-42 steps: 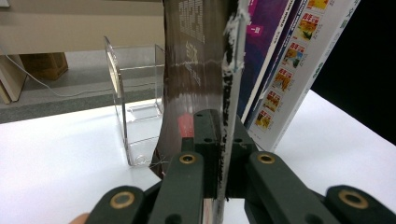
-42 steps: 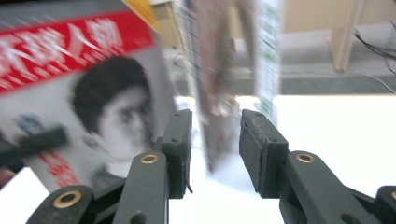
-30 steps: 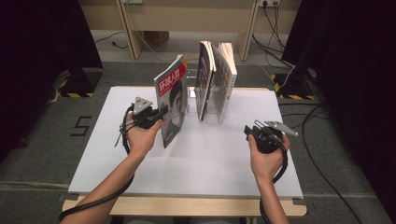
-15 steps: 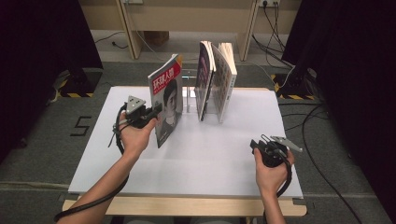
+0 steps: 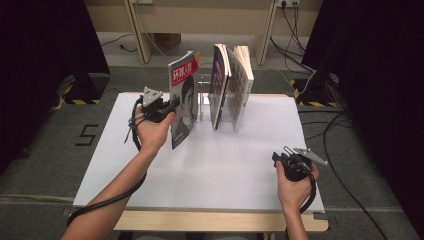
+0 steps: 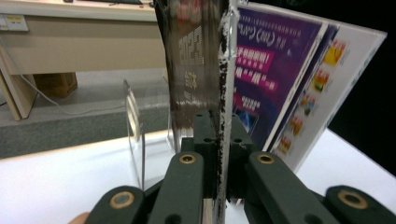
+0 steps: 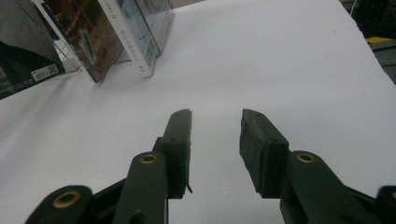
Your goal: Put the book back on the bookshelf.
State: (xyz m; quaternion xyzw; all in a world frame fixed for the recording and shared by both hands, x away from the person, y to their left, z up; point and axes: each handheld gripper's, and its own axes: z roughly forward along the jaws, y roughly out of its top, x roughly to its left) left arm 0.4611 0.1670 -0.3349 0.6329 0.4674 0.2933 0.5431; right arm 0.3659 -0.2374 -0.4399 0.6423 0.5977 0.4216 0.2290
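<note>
Magazine (image 5: pixel 182 102) with a red masthead stands upright left of centre in the high view, its edge clamped tight in the left gripper (image 5: pixel 167 106). Just right of it, a clear acrylic rack (image 5: pixel 205 100) holds what look like two or three more magazines (image 5: pixel 231 85). Low at the right, the right gripper (image 5: pixel 279 159) rests near the white table (image 5: pixel 230 165), jaws half apart, empty.

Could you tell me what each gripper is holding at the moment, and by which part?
The left gripper is shut on the magazine, clamping its edge partway up. The right gripper holds nothing; its jaws stand apart over the bare white table.
</note>
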